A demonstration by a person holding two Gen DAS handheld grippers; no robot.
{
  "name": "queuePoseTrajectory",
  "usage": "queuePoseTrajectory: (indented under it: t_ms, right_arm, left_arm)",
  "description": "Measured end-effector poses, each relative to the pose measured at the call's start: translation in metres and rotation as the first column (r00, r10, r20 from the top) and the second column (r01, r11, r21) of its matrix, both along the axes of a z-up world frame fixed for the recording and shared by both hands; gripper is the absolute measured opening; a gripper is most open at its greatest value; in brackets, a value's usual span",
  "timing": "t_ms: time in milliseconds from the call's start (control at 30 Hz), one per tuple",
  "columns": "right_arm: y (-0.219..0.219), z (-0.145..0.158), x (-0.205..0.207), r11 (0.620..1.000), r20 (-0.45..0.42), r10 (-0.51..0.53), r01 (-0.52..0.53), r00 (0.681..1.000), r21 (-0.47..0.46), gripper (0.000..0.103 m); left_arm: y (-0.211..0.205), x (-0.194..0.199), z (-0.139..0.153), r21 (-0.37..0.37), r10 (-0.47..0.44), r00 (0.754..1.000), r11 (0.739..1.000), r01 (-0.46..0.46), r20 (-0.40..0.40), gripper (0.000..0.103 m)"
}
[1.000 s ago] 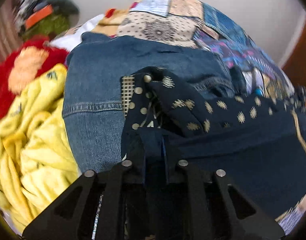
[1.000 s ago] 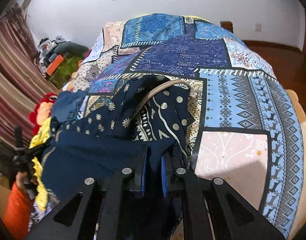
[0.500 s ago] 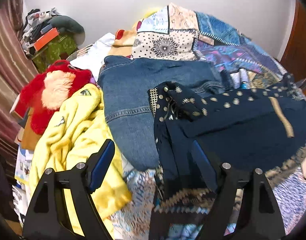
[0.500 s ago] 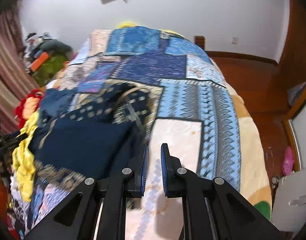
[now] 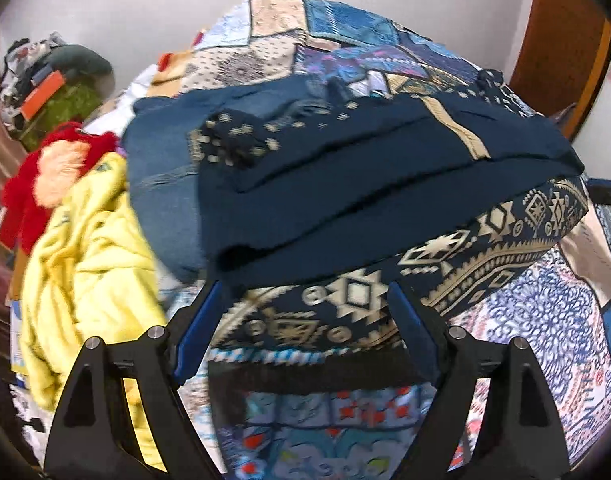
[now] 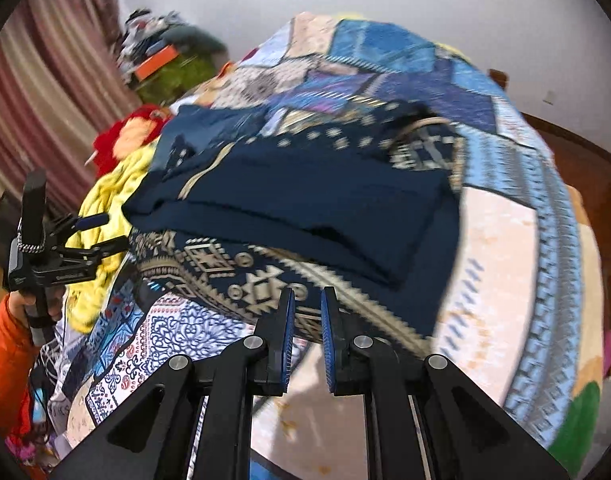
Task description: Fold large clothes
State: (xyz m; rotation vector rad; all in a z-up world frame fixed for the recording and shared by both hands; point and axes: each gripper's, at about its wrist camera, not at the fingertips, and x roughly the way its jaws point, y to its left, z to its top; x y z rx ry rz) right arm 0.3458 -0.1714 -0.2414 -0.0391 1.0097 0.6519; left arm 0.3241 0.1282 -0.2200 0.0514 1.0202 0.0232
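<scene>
Nearest, the left gripper (image 5: 301,316) has its jaws opening, wide apart with nothing between them; the right gripper (image 6: 306,312) is closed to a narrow slit on nothing. Beyond them the folded navy garment (image 5: 345,184) lies on the bed (image 6: 517,240), its far edge blurred. The jeans (image 5: 161,184) are partly hidden beneath it. The left gripper's white lettering is unreadable.

A bed (image 6: 517,240) covered by a patchwork bedspread (image 6: 389,68) is carrying the clothes. A folded navy garment (image 6: 305,200) with a cream-patterned border is lying across it, beside a denim piece (image 5: 161,184), a yellow garment (image 5: 85,264) and something red, possibly a plush toy (image 5: 29,184).
</scene>
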Motion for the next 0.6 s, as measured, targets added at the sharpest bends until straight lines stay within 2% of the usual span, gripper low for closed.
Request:
queuePoseTrajectory:
  t_ms: [167, 300, 433, 500, 600]
  right_arm:
    - [0.028, -0.021, 0.016, 1.000, -0.030, 0.016, -0.017, 0.999, -0.014, 0.008]
    - [0.038, -0.024, 0.033, 1.000, -0.019, 0.007, -0.007, 1.000, -0.005, 0.008]
    - [0.041, -0.006, 0.061, 1.000, 0.055, -0.007, 0.007, 0.998, -0.001, 0.008]
    - [0.045, 0.002, 0.085, 0.999, 0.083, -0.009, 0.012, 0.997, -0.034, 0.008]
    - [0.054, 0.013, 0.126, 0.993, 0.143, -0.043, 0.058, 0.989, -0.103, 0.008]
  left_arm:
    - [0.001, 0.025, -0.013, -0.016, 0.033, 0.999, 0.999, -0.033, 0.007, 0.084]
    - [0.023, 0.048, -0.016, -0.031, 0.111, 0.993, 0.993, -0.110, 0.032, 0.087]
    - [0.046, 0.081, -0.012, 0.023, 0.154, 0.987, 0.988, -0.155, 0.046, 0.087]
    - [0.052, 0.105, -0.003, 0.035, 0.158, 0.986, 0.986, -0.160, 0.059, 0.087]
    - [0.049, 0.138, 0.020, 0.109, 0.142, 0.984, 0.982, -0.154, 0.106, 0.087]
